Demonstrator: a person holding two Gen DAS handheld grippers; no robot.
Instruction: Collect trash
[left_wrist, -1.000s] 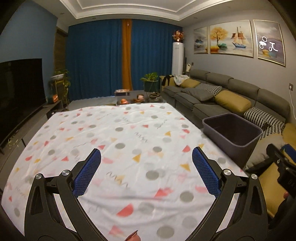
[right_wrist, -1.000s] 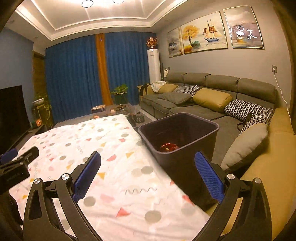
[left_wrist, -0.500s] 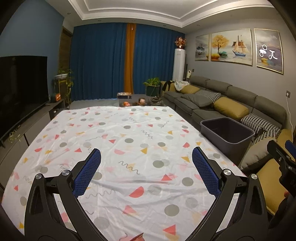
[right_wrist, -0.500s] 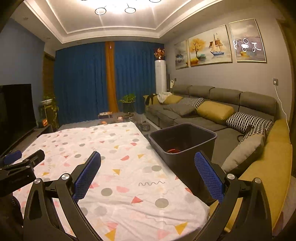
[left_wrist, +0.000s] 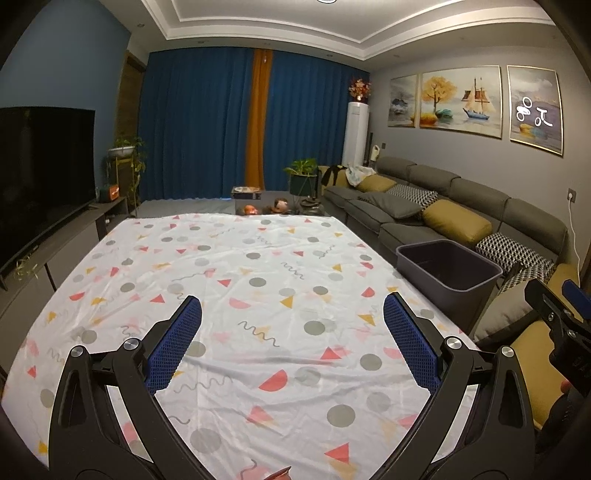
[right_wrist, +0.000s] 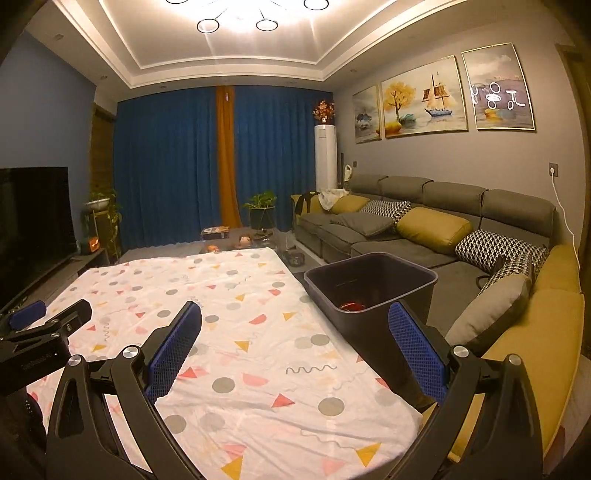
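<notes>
With both claws, left claw (left_wrist: 291, 328) and right claw (right_wrist: 293, 332), gaping empty above the bench (left_wrist: 258, 295), scan its edges before quitting; the bin (right_wrist: 369, 291) already holds red trash (right_wrist: 352, 306).

Dark grey bin (right_wrist: 373, 291), red trash (right_wrist: 352, 305)

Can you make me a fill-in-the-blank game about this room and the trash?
1. The red trash lies inside the dark ____.
2. Both the left gripper and the right gripper have their jaws ____.
3. The bin stands between the tablecloth and the ____.

Missing words: bin; open; sofa
</notes>
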